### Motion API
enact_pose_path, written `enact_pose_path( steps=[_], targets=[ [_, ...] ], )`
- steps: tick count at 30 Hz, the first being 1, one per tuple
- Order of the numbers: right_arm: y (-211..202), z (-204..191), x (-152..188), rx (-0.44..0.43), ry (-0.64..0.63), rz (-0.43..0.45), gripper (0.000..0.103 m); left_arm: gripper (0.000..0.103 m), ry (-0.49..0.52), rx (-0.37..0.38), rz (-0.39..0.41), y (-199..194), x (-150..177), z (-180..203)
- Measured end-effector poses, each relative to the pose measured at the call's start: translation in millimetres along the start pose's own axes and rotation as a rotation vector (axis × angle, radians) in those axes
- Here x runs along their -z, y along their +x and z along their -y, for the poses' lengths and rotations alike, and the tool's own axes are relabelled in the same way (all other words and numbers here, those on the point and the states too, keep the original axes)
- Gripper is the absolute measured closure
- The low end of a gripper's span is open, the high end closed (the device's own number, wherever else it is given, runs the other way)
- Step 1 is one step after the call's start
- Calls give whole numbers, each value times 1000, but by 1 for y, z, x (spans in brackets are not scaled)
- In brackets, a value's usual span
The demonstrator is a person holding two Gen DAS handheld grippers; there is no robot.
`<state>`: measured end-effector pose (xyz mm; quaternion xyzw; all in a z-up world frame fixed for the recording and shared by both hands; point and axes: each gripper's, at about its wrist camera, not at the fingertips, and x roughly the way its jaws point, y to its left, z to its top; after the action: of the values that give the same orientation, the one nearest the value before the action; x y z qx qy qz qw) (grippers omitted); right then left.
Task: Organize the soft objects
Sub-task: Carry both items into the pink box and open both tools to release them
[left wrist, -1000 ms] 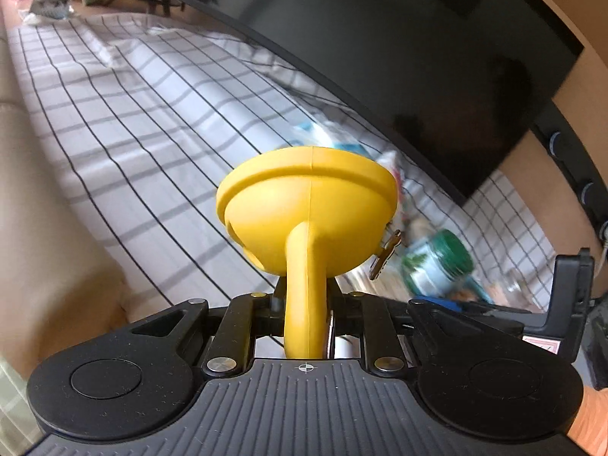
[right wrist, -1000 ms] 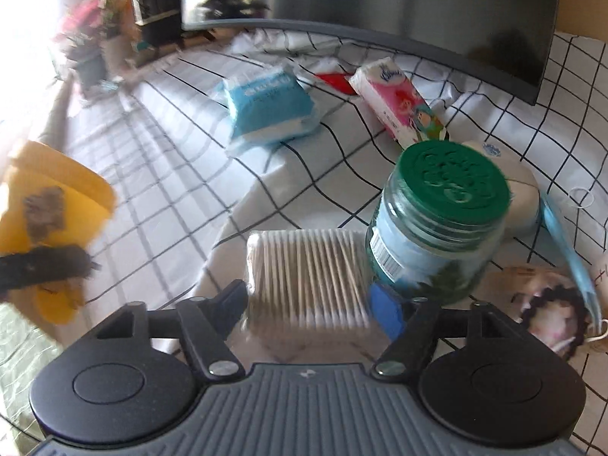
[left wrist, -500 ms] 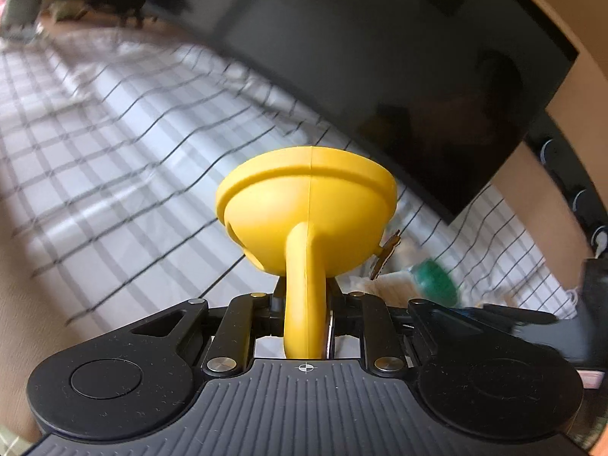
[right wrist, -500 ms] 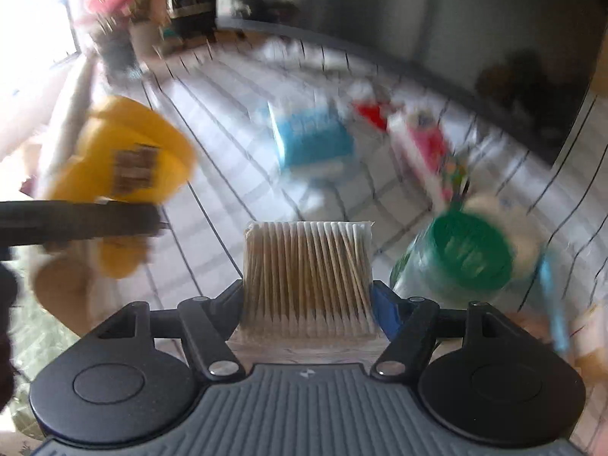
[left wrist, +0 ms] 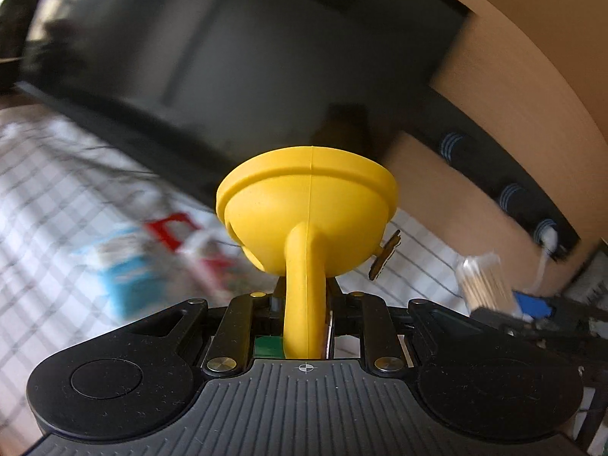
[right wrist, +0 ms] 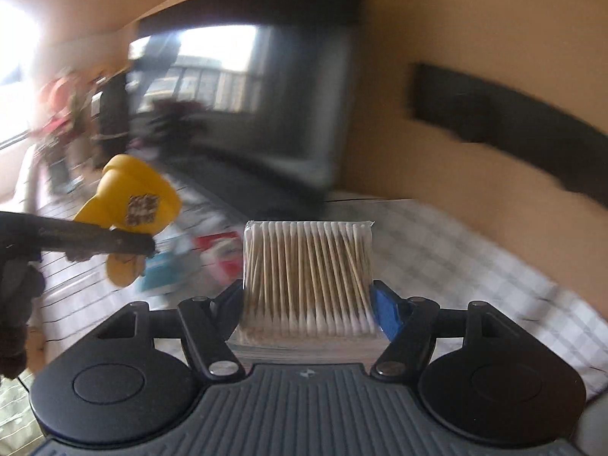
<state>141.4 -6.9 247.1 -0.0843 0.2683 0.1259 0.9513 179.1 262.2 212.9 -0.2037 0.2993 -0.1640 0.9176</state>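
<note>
Yellow rubber toy [left wrist: 307, 220] held aloft; cotton swab pack [right wrist: 307, 277] upright, lifted.

We have lifted both grippers away from the checked surface [right wrist: 456, 250]. The swab pack [right wrist: 307, 277] was lying beside the jar a second ago and now it hangs in the air in our right gripper [right wrist: 307, 304]. The jar has gone out of view.

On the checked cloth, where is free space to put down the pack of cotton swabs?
The checked cloth looks bare on the right, along the tan wall. Left of the cotton swabs it is crowded: a blue pack and red packs lie below the dark screen.
</note>
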Motion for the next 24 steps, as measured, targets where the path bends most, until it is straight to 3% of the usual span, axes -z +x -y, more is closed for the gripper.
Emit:
enact_pose_path(
  steps=[6,12,18,24],
  targets=[
    [-32,83,33,165,97,43,33,82,106,86,-131,49,17,96],
    [-48,145,74,286,257,11,33,82,205,169,-251,90,50,169],
    [-59,177,97,329,345,5,33,82,282,220,-365,122,83,214],
    [-49,194,96,331,379,24,33,82,346,241,-513,151,112,235]
  ],
)
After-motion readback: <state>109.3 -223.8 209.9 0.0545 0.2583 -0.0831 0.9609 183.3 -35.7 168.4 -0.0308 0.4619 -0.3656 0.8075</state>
